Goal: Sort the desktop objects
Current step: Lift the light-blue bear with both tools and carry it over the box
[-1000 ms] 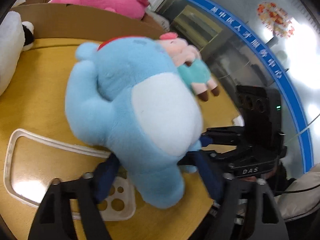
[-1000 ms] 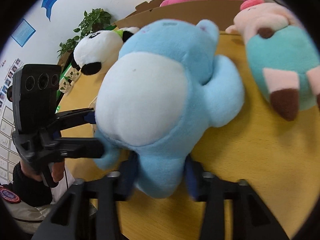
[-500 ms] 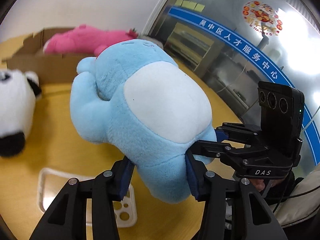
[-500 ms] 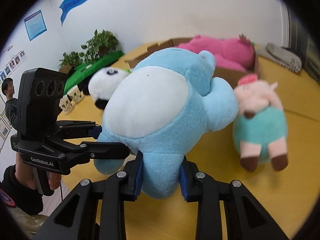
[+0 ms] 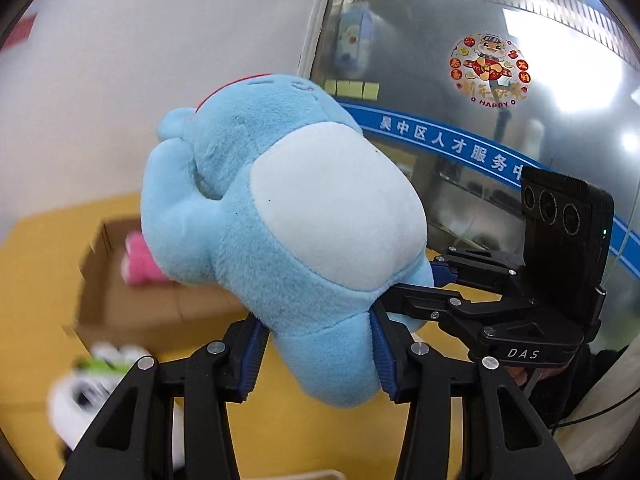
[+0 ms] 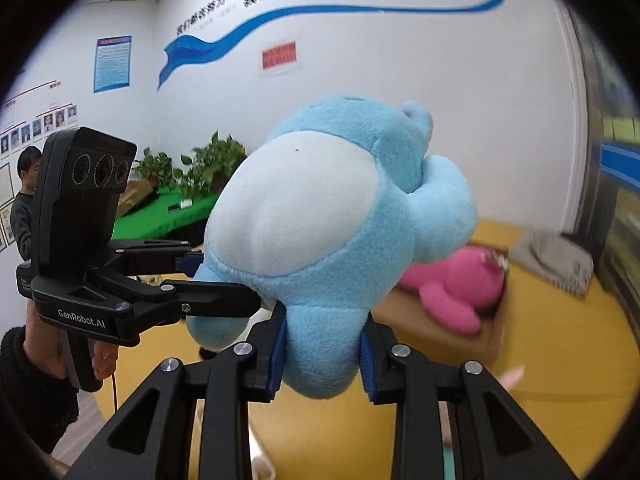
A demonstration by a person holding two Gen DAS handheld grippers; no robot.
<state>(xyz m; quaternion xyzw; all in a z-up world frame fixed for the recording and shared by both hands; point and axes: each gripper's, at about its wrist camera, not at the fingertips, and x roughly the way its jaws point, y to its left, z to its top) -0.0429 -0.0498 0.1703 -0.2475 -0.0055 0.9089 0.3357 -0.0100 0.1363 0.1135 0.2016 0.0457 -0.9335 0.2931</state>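
Blue plush toy (image 5: pixel 280 216) hangs over our yellow table (image 5: pixel 36 280), left gripper (image 5: pixel 316 344) and right gripper (image 6: pixel 322 344) each clamping one leg.

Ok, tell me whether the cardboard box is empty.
Not empty: a pink plush toy lies inside the open cardboard box on the yellow table.

The blue plush toy (image 5: pixel 288 232) has gone up off the yellow table (image 5: pixel 40 280), which now sits low in the frame. The cardboard box (image 5: pixel 132 312) with the pink toy (image 6: pixel 452 284) moved down, and wall fills the top.
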